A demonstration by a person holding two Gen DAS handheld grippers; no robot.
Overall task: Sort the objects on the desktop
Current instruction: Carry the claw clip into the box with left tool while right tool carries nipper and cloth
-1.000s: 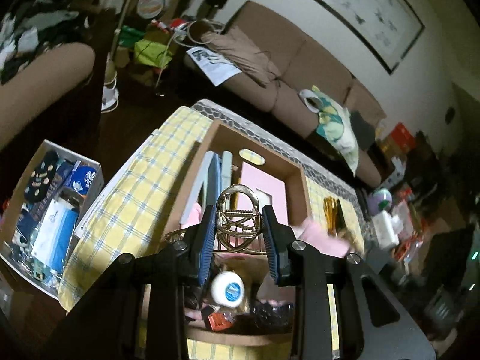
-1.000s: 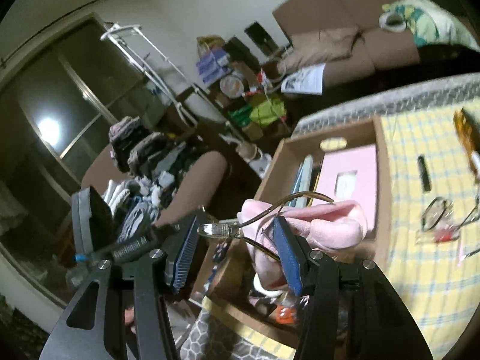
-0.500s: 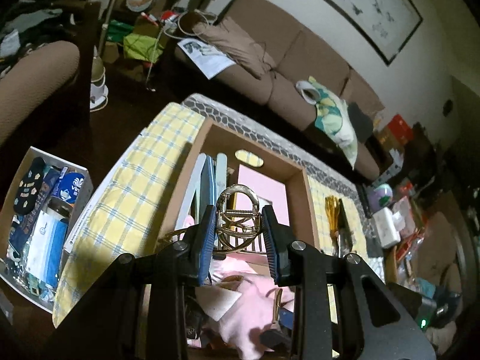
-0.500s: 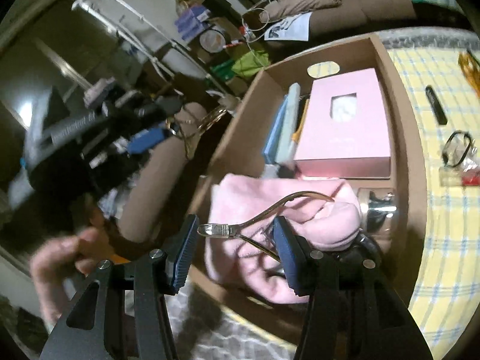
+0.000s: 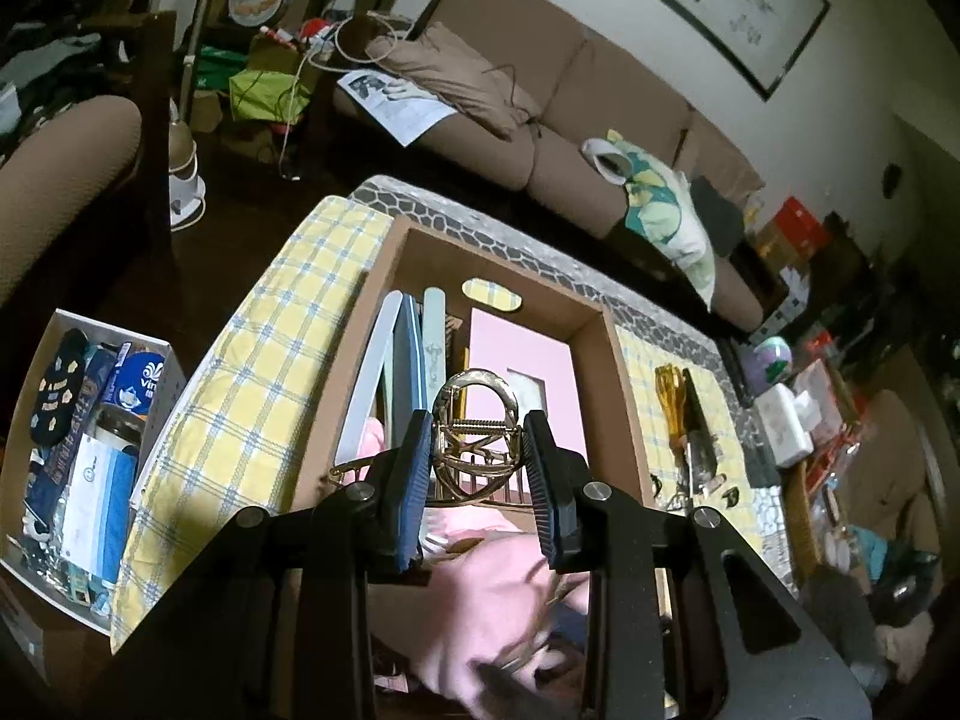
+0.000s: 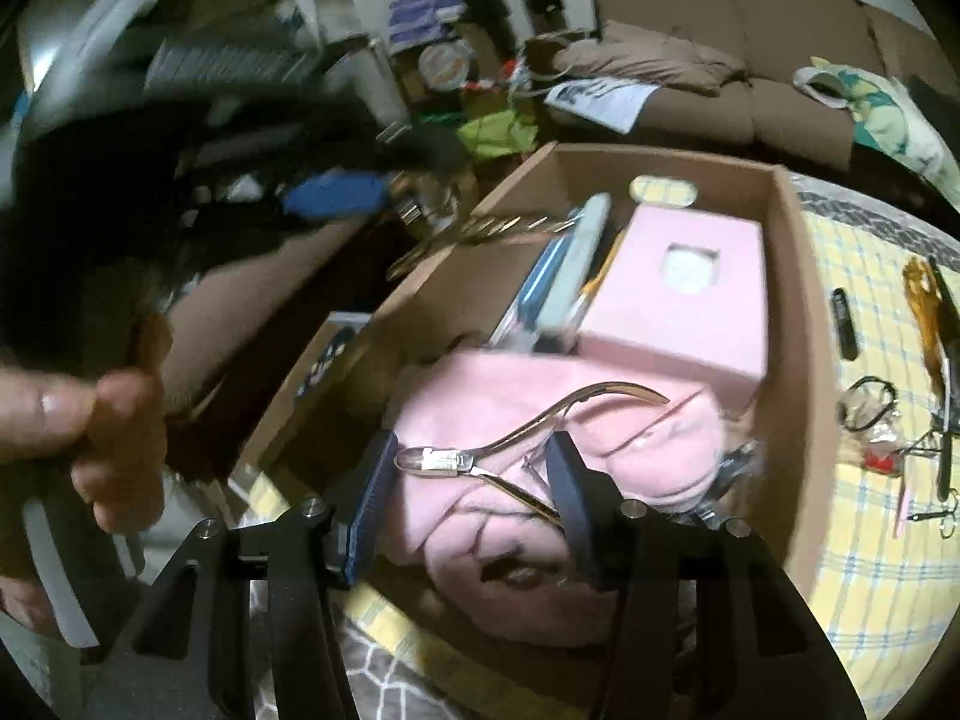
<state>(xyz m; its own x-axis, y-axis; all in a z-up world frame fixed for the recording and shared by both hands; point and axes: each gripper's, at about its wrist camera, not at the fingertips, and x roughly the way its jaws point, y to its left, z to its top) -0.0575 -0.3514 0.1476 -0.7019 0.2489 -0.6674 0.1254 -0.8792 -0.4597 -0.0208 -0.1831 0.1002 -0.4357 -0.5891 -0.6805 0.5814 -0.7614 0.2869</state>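
Left wrist view: the left gripper [image 5: 478, 450] pinches a gold metal claw hair clip [image 5: 476, 420] between its blue pads, above the open brown cardboard box [image 5: 624, 396] on the yellow checked tablecloth [image 5: 252, 372]. Right wrist view: the right gripper [image 6: 465, 480] pinches gold-handled steel nail nippers [image 6: 516, 438], whose far handle arches free, over a pink folded cloth [image 6: 600, 468] at the near end of the box. A pink rectangular carton [image 6: 678, 294] lies at the far end. A hand [image 6: 78, 432] shows at the left.
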